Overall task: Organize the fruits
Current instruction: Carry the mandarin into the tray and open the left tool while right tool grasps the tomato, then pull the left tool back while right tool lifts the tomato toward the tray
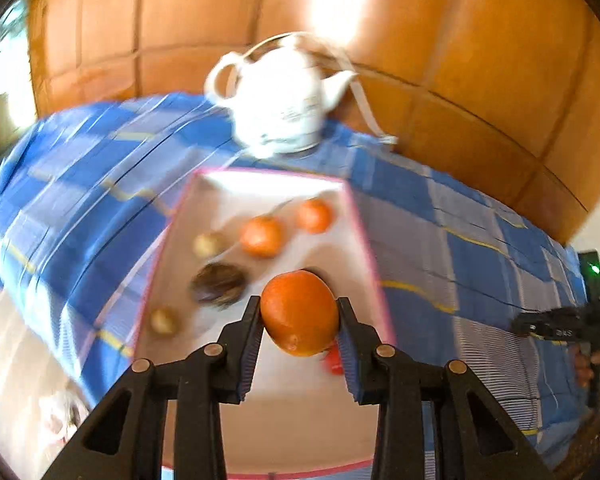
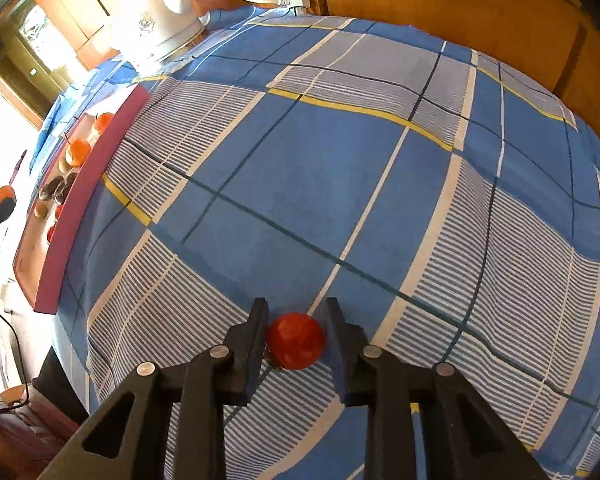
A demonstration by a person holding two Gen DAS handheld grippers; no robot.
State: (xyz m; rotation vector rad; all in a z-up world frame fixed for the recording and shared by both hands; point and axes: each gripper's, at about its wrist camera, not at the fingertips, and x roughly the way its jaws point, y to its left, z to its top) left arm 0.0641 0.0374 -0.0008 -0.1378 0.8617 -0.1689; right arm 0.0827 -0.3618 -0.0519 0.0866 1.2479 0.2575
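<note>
Two tongs, left clamping a round orange, right hugging a glossy red tomato.

The left gripper holds a large orange, with both fingers against its sides, above the pink-rimmed tray. Inside the tray lie two small oranges, a dark brown fruit and two small pale-brown fruits. A red fruit shows partly below the held orange. A white teapot stands beyond the tray on the blue checked tablecloth. The view is blurred.
</note>
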